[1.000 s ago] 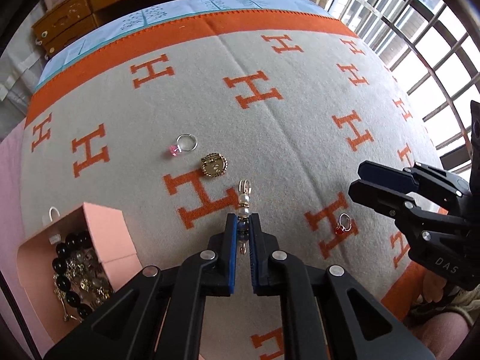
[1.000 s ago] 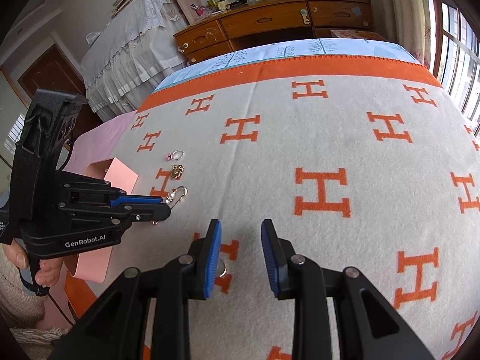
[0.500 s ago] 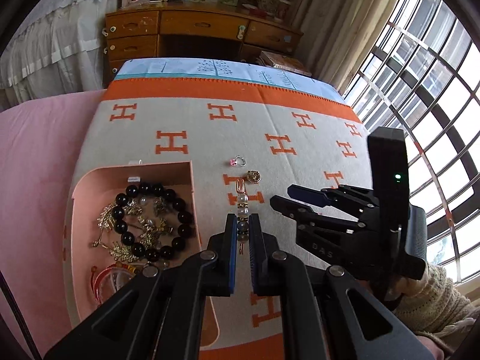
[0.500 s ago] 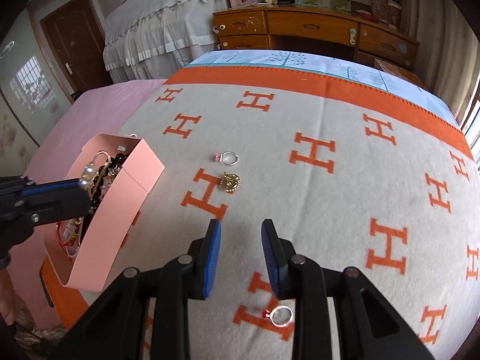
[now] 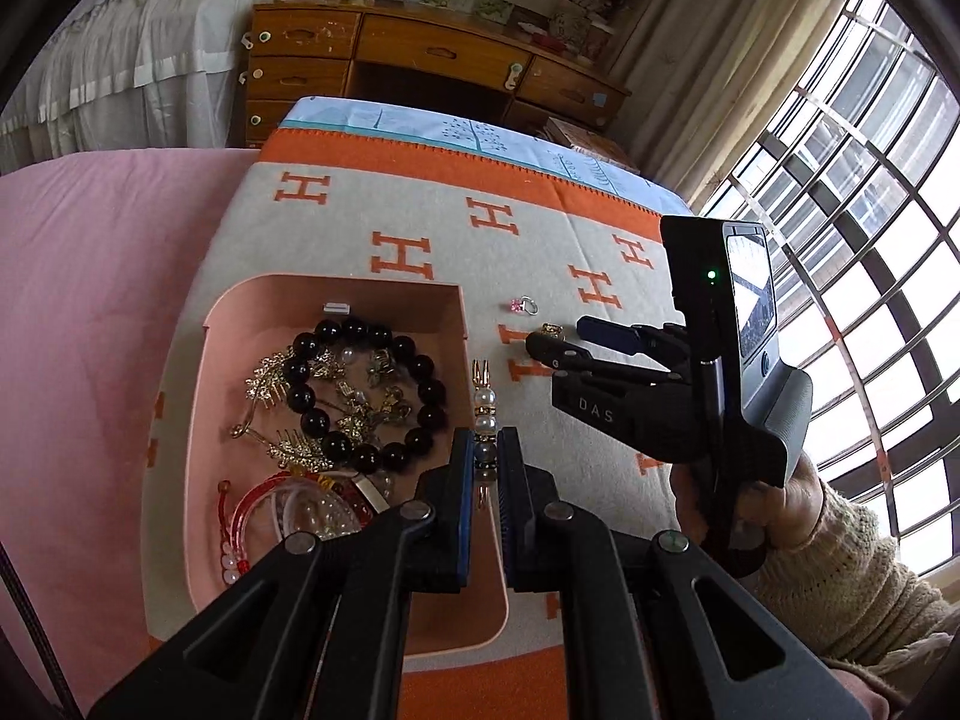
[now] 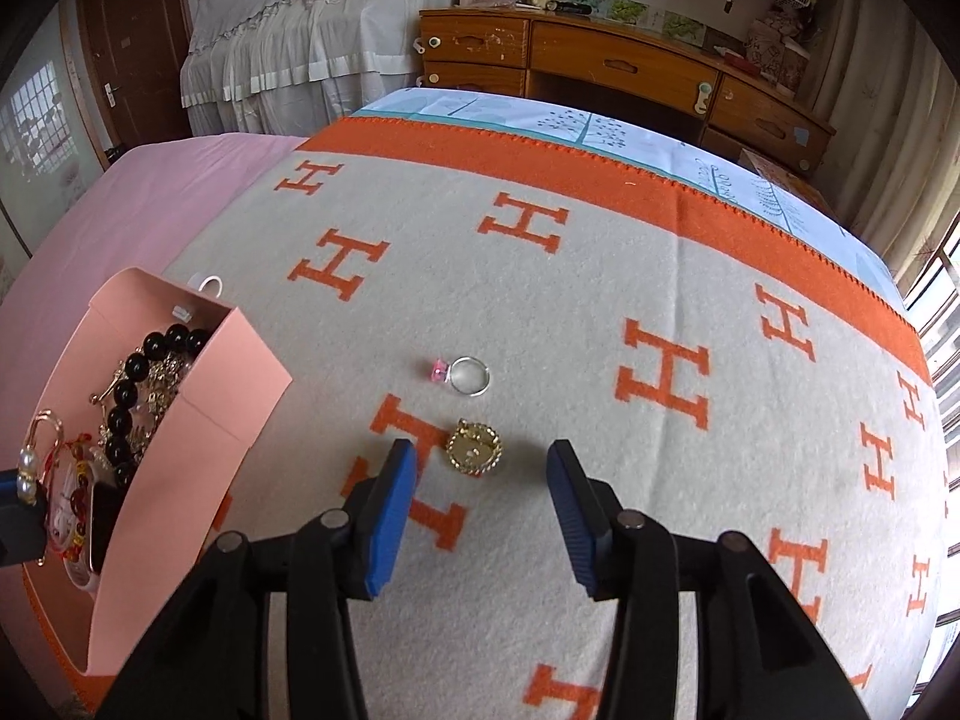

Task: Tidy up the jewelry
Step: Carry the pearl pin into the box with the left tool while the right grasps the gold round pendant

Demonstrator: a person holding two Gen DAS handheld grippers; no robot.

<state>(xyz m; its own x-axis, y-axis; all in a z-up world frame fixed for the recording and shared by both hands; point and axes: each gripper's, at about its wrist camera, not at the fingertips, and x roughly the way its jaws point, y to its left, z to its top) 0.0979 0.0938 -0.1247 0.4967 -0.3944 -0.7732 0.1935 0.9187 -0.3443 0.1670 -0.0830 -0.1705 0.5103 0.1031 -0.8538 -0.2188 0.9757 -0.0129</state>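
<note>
Clamped in the left gripper point(image 5: 485, 483): a pearl-bead charm point(image 5: 483, 414), above the pink box's point(image 5: 336, 291) edge. Spread wide, the right gripper point(image 6: 480, 483), straddling a gold brooch point(image 6: 474, 447).

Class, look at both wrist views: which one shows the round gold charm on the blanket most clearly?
The right wrist view. The gold charm lies large and unobstructed on the blanket, just ahead of the open right gripper. In the left wrist view, the charm is tiny and partly hidden behind that gripper.
</note>
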